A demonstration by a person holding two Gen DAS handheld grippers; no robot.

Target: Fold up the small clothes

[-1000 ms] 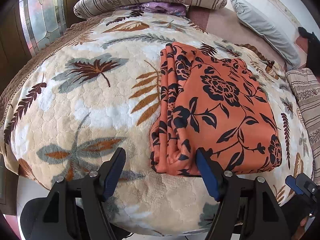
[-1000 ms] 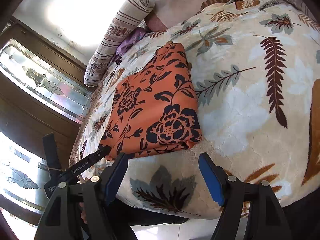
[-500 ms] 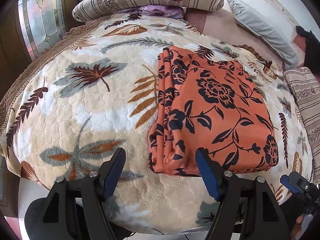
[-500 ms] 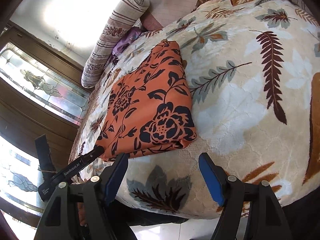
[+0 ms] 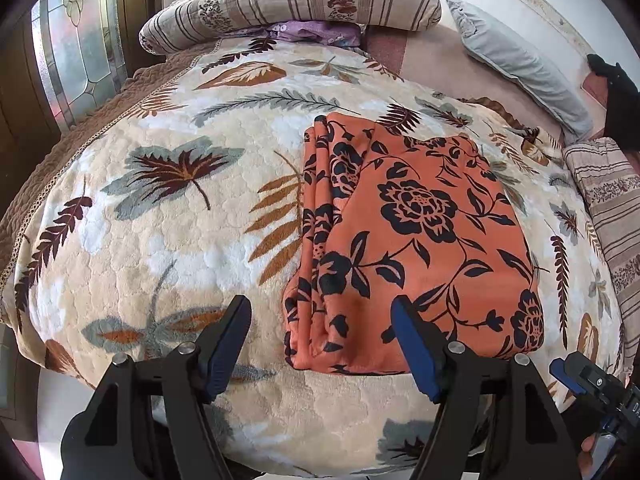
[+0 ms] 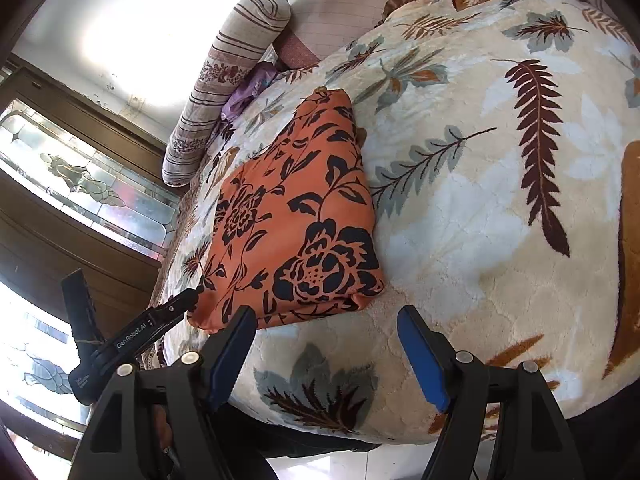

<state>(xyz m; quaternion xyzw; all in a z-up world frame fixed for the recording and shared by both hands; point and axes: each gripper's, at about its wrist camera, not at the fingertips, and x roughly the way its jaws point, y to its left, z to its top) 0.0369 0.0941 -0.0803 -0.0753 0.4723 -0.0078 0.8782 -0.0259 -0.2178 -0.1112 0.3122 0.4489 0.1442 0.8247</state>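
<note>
the orange garment with black flowers (image 5: 420,240) lies folded into a thick rectangle on the bed, on top of a cream blanket with leaf prints (image 5: 160,240). its stacked folded edges show along the left side in the left wrist view, and its near edge is close to the front edge of the bed. the left hand-held gripper (image 5: 322,344) hangs above the near left corner of the garment with its jaws released and wide apart; nothing is between them, and the blue pads (image 5: 416,350) do not press the cloth. the right hand-held gripper (image 6: 326,354) is also released and empty, above the blanket just beside the near right corner of the garment. at the far side of the bed there is a striped bolster (image 5: 292,8), a small purple cloth (image 5: 308,32) under it, and a grey pillow (image 5: 520,60).
</note>
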